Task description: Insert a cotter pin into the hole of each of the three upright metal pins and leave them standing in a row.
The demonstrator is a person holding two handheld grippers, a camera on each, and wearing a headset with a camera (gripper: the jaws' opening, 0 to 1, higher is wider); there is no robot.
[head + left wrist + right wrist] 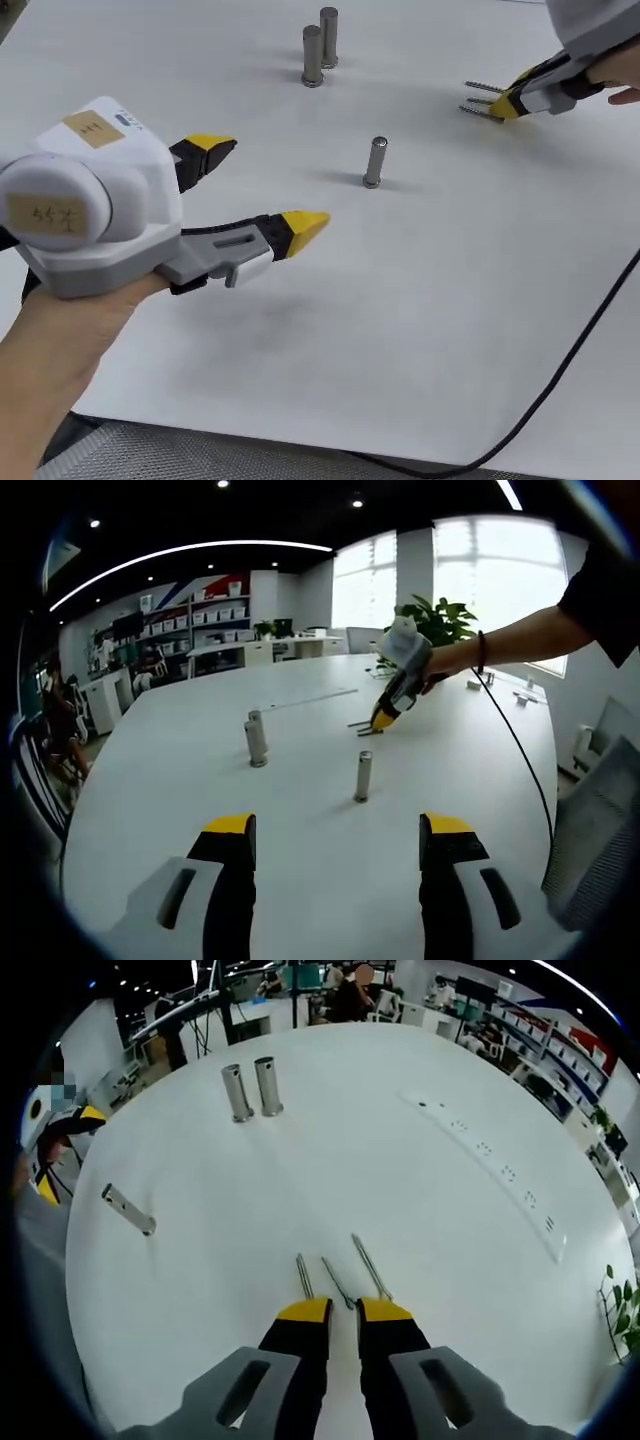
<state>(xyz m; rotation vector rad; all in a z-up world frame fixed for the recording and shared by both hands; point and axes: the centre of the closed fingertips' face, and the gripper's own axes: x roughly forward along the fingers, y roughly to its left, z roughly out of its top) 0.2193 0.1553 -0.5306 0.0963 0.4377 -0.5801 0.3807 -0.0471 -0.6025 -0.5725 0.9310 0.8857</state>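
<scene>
Three grey metal pins stand upright on the white table: two close together at the back (313,55) (329,36) and one alone nearer me (376,161). My left gripper (258,186) hovers open and holds nothing, short of the lone pin (363,776). At the far right my right gripper (503,104) is low at the table over three thin cotter pins (482,100). In the right gripper view its jaws stand narrowly apart, closed on the end of the middle cotter pin (340,1283), with one cotter pin (303,1275) on its left and another (370,1265) on its right.
A black cable (590,330) trails across the table's right front. The table edge (300,438) runs near me. A recessed strip (490,1155) lies in the table beyond the cotter pins. Chairs, shelves and people (60,725) are far off.
</scene>
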